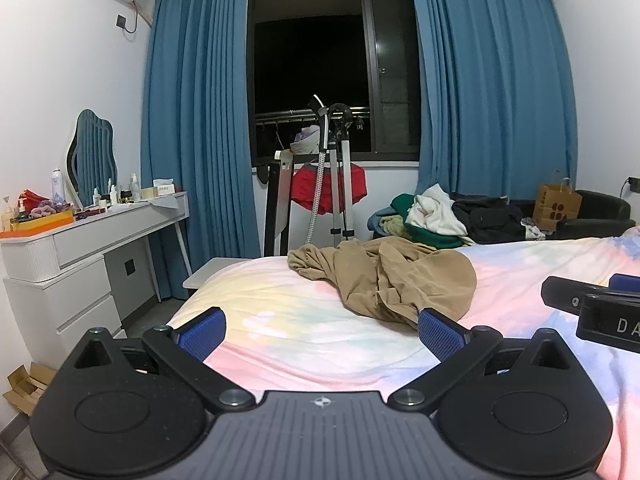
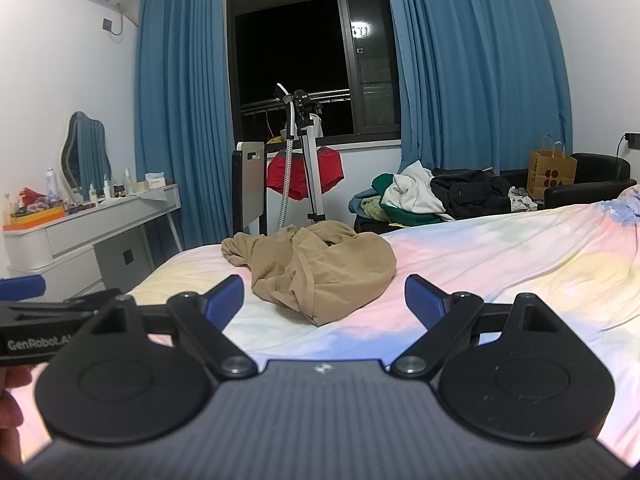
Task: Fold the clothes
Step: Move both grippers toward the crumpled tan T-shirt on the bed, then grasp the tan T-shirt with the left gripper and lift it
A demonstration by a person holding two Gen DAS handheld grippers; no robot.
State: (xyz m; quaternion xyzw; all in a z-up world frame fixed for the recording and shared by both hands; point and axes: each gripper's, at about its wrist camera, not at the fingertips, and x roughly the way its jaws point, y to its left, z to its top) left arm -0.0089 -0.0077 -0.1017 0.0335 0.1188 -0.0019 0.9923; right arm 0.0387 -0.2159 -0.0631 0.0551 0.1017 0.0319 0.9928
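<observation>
Both tools are hovering low over the bed (image 1: 312, 344), side by side. Left tool (image 1: 322, 330) is holding its blue pads (image 1: 202, 332) spread wide with nothing between them; its right pad is overlapping the near edge of the tan garment (image 1: 384, 276) in view, though contact cannot be told. Right tool (image 2: 324, 300) is likewise gaping, empty, with the garment lying ahead of it, crumpled in a heap on the pastel sheet near the bed's far end. Each tool is showing at the edge of the other's view. Behind the bed, a pile of clothes (image 2: 432, 196) is sitting on a dark sofa (image 2: 592, 180) beside a paper bag (image 2: 550, 172). A white counter (image 1: 96, 232) with bottles is standing at left, before blue curtains (image 1: 196, 120).
</observation>
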